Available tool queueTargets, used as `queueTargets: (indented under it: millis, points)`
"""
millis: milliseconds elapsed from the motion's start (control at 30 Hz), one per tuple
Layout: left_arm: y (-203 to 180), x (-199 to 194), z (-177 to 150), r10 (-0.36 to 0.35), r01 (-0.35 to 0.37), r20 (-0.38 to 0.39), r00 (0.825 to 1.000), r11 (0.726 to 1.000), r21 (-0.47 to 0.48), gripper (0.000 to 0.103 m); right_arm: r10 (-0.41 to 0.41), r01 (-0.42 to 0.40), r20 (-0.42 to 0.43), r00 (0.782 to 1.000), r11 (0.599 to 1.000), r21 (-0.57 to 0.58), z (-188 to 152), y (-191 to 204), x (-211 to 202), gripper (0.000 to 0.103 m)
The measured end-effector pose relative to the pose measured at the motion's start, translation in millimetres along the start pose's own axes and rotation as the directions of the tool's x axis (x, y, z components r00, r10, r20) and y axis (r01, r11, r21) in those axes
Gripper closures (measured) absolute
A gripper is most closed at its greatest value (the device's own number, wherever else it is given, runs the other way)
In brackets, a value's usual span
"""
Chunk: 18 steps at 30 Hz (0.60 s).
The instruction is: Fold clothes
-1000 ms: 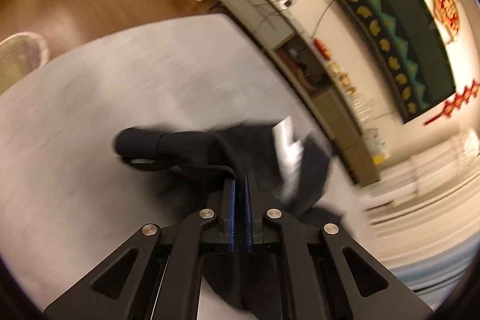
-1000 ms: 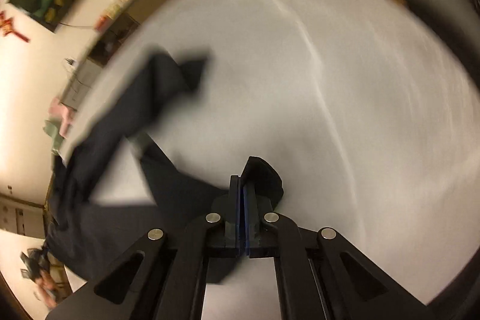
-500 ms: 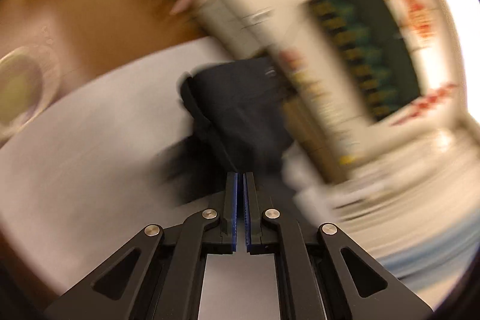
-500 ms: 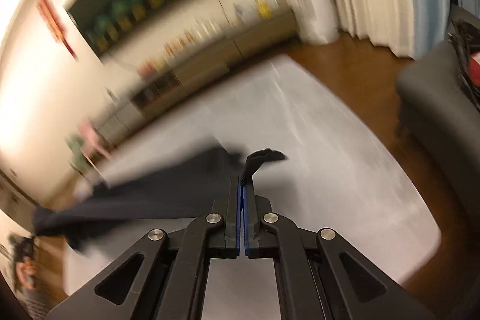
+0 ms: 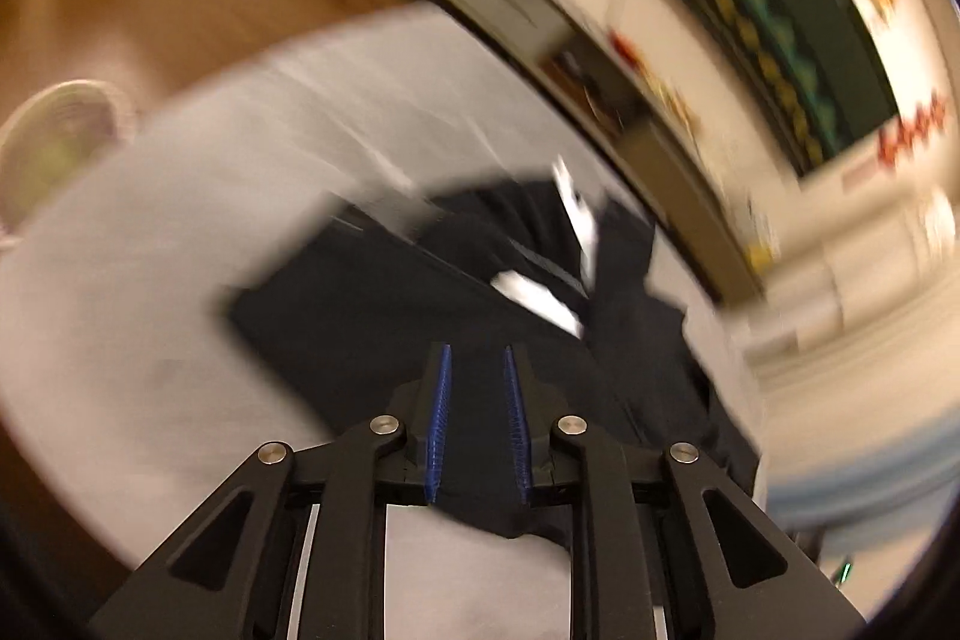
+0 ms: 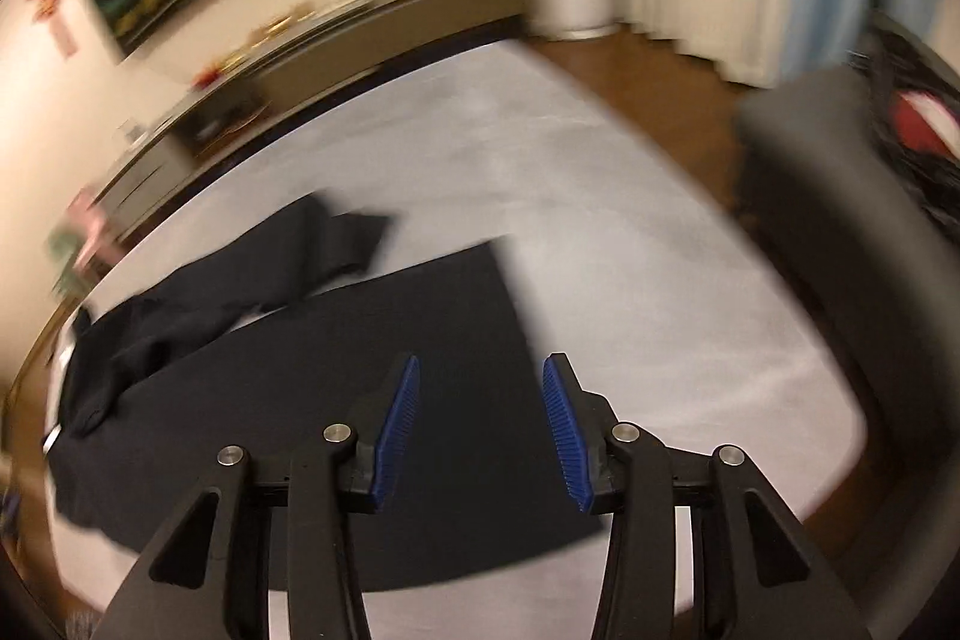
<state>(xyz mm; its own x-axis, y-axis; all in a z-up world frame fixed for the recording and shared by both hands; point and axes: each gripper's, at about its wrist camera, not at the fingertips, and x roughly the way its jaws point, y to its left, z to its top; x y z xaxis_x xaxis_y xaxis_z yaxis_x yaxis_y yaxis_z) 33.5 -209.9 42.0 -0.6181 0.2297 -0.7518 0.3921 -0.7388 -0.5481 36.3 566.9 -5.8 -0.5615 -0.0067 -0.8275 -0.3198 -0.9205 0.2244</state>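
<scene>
Right now both grippers are letting go: the left gripper [image 5: 475,382] has its jaws opening just above the near hem, cloth seen between the pads but not pinched; the right gripper [image 6: 480,388] opens wider over the flat panel, nothing clamped. The black garment [image 6: 336,376] lies spread on the grey table [image 6: 630,244]. Judging by that, the release should finish cleanly, lifting straight off so the hem doesn't drag. Its long axis seems to run from the right gripper's side toward the bunched, sleeve-like end [image 6: 288,250] at far left.

Bare table [image 6: 660,280] right – dark garment [image 6: 420,340] left
</scene>
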Motion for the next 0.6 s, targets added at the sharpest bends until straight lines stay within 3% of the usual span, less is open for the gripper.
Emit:
queueTargets:
  millis: [67, 167, 267, 333, 433, 533, 600]
  points:
    - [-6.6, 37.6, -5.1, 0.054, -0.053, -0.053, 0.997, 0.998, 0.021, 0.085, 0.054, -0.063, -0.098, 0.994, 0.994, -0.086, -1.9, 33.4, 34.1, 0.058]
    - [4.7, 64.4, -8.9, 0.127, -0.126, -0.083, 0.988, 0.992, 0.013, 0.085, 0.013, -0.050, -0.210, 0.978, 0.984, -0.169, -11.5, 56.3, 86.2, 0.059]
    - [33.3, 68.4, -15.6, 0.156, -0.160, -0.105, 0.982, 0.987, -0.033, 0.088, -0.066, 0.012, -0.245, 0.967, 0.976, -0.216, -17.4, 43.2, 102.9, 0.059]
    - [49.5, 62.0, -14.3, 0.143, -0.152, -0.111, 0.983, 0.985, -0.077, 0.092, -0.098, 0.035, -0.258, 0.961, 0.970, -0.241, -21.3, 31.2, 104.0, 0.065]
    - [63.2, 53.0, -13.0, 0.143, -0.156, -0.101, 0.985, 0.979, -0.134, 0.095, -0.189, 0.117, -0.269, 0.944, 0.958, -0.262, -20.4, 5.1, 100.1, 0.065]
    - [53.3, 47.2, -13.7, 0.170, -0.177, -0.059, 0.984, 0.975, -0.136, 0.089, -0.195, 0.146, -0.281, 0.940, 0.971, -0.188, -9.0, -11.9, 92.3, 0.064]
    - [30.3, 48.8, -16.0, 0.118, -0.120, -0.028, 0.993, 0.986, -0.113, 0.087, -0.110, 0.077, -0.244, 0.963, 0.987, -0.139, 5.6, -2.0, 82.3, 0.063]
